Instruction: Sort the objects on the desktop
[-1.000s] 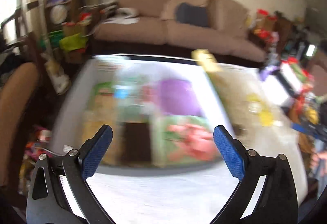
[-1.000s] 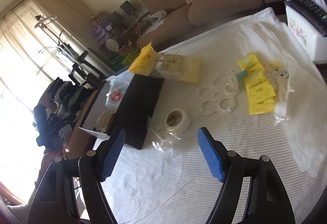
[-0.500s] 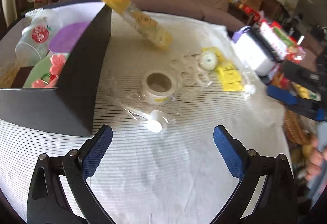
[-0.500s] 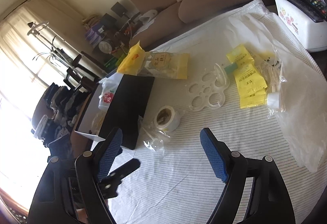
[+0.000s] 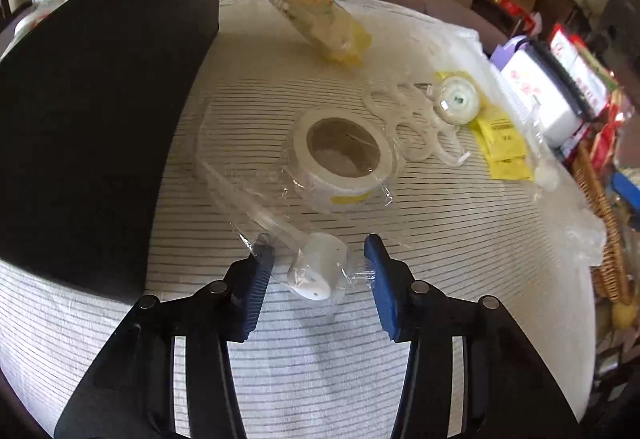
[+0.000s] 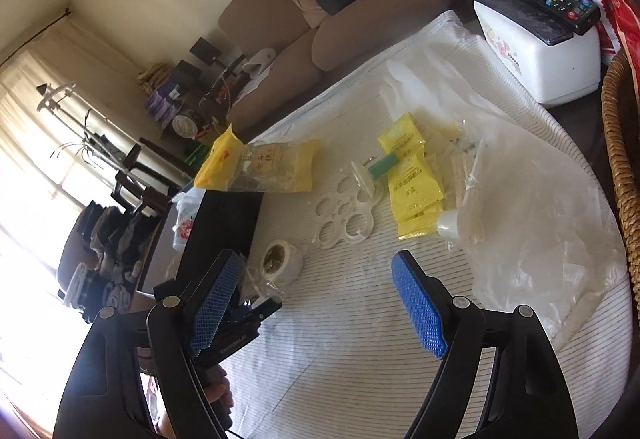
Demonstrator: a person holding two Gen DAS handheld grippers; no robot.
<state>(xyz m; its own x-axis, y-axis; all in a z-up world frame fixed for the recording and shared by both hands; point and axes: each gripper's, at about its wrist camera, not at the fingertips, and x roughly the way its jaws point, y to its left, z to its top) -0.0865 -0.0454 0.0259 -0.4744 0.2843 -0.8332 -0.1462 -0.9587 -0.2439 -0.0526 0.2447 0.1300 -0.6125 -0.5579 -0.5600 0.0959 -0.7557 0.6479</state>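
White striped cloth covers the desk (image 5: 460, 247), and near its near edge lies a white-capped item in a clear wrapper (image 5: 316, 271). The left gripper (image 5: 318, 271) has just been closing; its blue pads sit either side of the wrapper, creasing the plastic, though a firm clamp on the white cap cannot be told. Just beyond lies a roll of tape (image 5: 344, 159) in plastic film, a black box (image 5: 100, 111) stands to the left, and a yellow packet (image 5: 304, 3) leans against the box's far corner. Farther right are a white ring holder (image 6: 346, 217) and yellow sachets (image 6: 414, 191). The right gripper (image 6: 320, 299) hangs above bare cloth, its pads wide apart with nothing between them.
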